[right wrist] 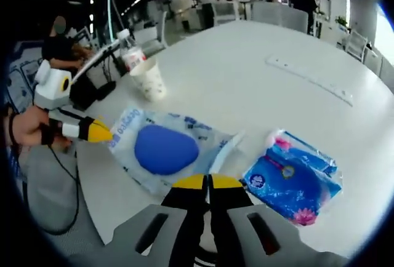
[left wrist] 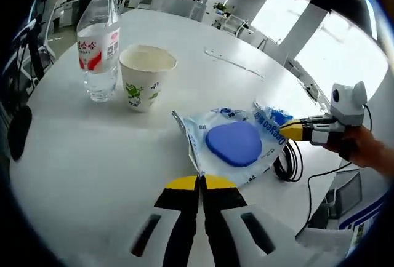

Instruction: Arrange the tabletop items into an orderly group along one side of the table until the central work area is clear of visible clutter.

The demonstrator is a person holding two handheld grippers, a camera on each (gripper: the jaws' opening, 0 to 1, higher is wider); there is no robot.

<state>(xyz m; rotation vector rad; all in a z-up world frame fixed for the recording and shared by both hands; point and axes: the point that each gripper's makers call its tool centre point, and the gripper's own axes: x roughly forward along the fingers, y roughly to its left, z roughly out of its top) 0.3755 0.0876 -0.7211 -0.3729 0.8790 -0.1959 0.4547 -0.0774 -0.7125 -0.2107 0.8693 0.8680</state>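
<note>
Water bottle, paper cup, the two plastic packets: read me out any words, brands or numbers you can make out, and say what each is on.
Water bottle: red and white label with red characters, too blurred to read.
Paper cup: green printed pattern, no legible words.
Clear packet with the blue pad: a line of blue print along its edge, too distorted to read.
Blue tissue packet: round emblem and pink flowers, text too small to read.
Nothing can be quoted with confidence.

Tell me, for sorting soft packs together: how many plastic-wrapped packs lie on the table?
2: the clear pack with the blue pad, pinched by both grippers, and the blue tissue pack beside it.
</note>
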